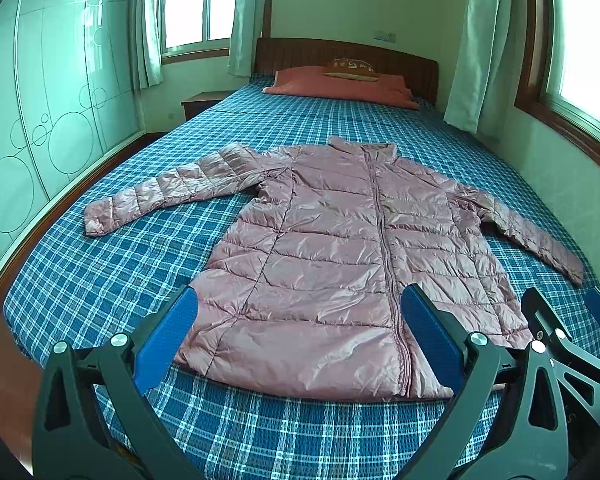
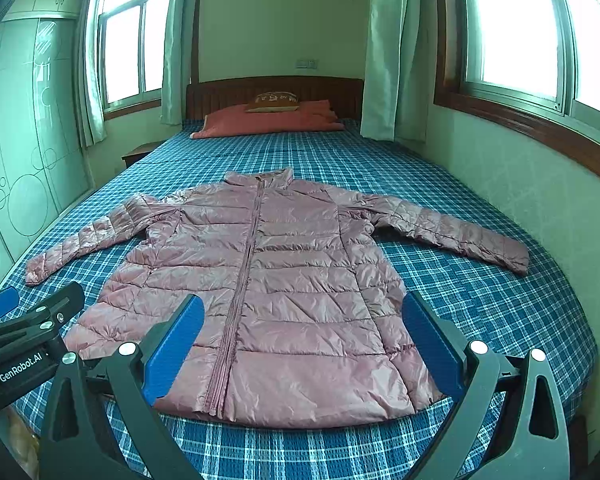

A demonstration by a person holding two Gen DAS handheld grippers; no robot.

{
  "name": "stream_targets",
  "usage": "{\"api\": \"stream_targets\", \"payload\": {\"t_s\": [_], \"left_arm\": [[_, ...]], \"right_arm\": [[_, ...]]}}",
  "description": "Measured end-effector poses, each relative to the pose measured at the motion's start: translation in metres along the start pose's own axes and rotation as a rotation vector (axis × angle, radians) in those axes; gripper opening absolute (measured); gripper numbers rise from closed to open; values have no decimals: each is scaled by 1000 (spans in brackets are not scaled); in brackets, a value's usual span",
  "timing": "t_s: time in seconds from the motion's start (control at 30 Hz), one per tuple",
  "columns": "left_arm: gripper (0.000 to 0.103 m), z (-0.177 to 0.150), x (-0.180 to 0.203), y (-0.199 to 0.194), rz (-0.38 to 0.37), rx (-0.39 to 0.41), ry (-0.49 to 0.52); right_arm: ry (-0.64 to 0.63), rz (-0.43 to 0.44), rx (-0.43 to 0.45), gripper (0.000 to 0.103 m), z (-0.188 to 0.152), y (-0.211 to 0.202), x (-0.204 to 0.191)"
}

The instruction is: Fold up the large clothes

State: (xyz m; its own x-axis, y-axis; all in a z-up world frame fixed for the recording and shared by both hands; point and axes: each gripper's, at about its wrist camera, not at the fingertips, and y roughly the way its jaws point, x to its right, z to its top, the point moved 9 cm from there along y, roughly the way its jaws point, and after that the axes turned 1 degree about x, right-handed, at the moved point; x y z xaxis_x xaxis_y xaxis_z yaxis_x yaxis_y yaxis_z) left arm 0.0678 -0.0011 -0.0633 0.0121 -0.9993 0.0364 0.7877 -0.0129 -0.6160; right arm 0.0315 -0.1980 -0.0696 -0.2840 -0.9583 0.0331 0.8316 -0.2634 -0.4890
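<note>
A pink quilted puffer jacket lies flat, front up and zipped, on the blue plaid bed, both sleeves spread out to the sides. It also shows in the right wrist view. My left gripper is open and empty, held above the jacket's hem at its left half. My right gripper is open and empty, above the hem at its right half. The right gripper's fingers show at the right edge of the left wrist view. The left gripper shows at the left of the right wrist view.
A red pillow with a small brown cushion lies at the wooden headboard. A glass-front wardrobe stands left of the bed. A wall with windows runs along the right side. A nightstand stands at the far left.
</note>
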Motion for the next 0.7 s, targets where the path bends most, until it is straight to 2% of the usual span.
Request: {"api": "stream_targets", "payload": {"t_s": [0.7], "left_arm": [[101, -8, 0, 0, -3, -8, -4]], "right_arm": [[0, 2, -4, 98, -1, 1, 2]]}}
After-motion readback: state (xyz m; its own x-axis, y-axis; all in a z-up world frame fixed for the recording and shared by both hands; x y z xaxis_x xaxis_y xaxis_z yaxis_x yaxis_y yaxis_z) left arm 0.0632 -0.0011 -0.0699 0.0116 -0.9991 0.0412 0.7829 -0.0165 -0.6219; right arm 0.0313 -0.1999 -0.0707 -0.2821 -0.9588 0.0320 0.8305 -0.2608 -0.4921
